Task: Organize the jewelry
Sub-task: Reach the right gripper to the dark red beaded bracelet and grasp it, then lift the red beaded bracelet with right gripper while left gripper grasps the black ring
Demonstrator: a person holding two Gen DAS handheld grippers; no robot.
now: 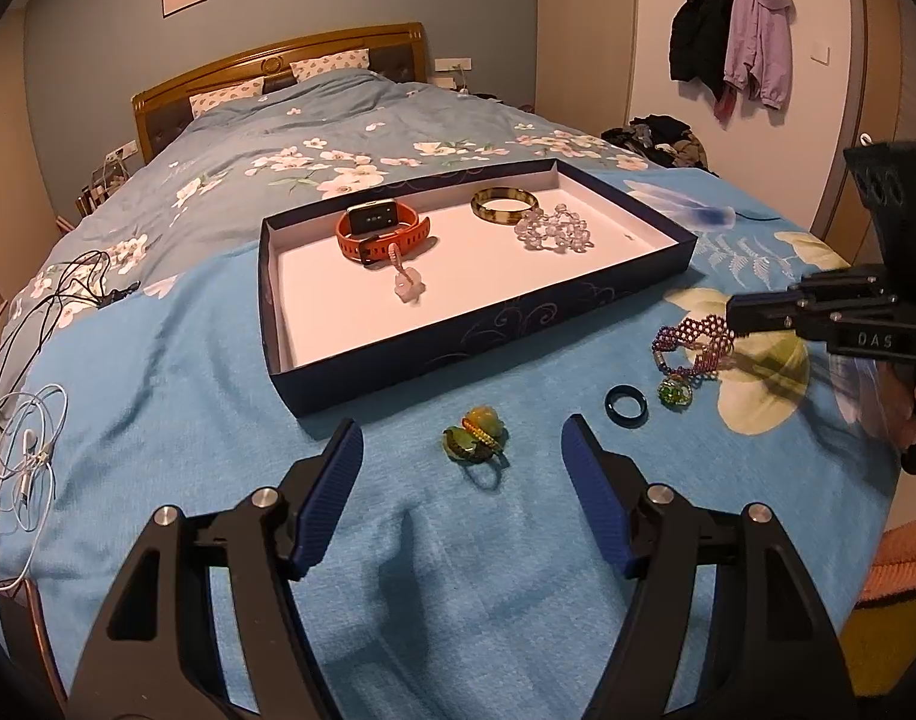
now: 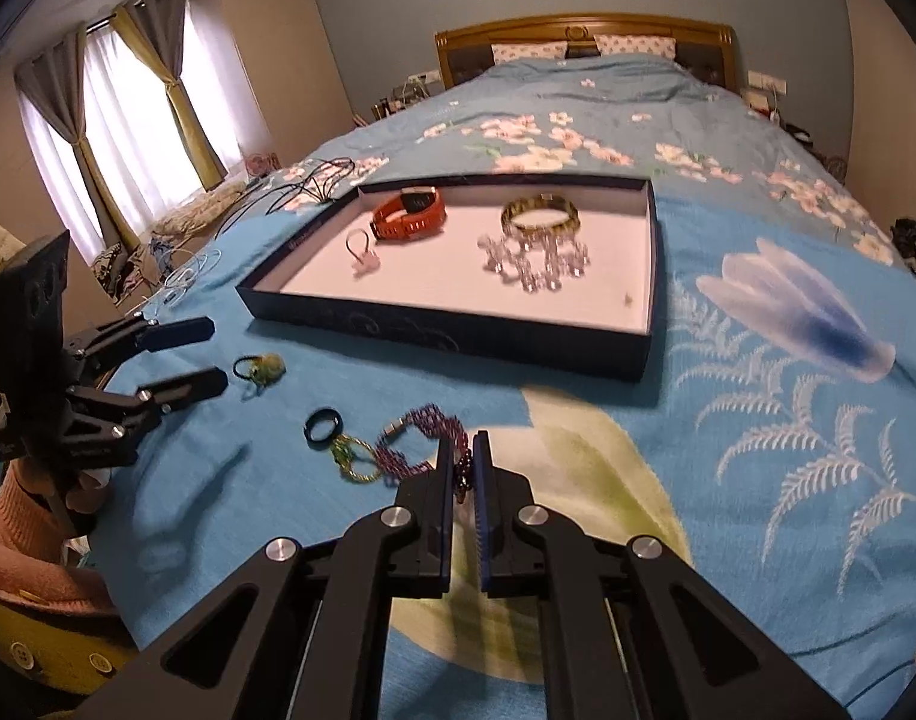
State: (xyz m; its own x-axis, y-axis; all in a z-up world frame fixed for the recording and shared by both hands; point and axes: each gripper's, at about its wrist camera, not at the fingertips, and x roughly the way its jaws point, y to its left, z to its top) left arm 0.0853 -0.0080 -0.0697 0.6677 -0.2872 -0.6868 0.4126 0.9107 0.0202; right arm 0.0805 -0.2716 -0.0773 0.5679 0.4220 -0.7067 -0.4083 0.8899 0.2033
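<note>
While the right gripper (image 2: 465,456) is pinched shut on the purple beaded bracelet (image 2: 422,444) near the bed's foot edge, the left gripper (image 1: 463,450) is spread wide around the green charm (image 1: 474,438), not touching it. Tray (image 1: 487,324) sits just beyond on the bedspread (image 1: 188,372), already holding the orange watch (image 1: 383,231), amber bangle (image 1: 504,204) and clear bead strand (image 1: 556,228). Step looks like pick-and-transfer. Next: lift bracelet clear of the green ring (image 2: 353,459) tangled beside it, carry over the tray's near wall, release.

Home bedroom: bed (image 1: 350,120), wooden headboard (image 2: 583,30), curtains (image 2: 98,120), hung coats (image 1: 733,36).
</note>
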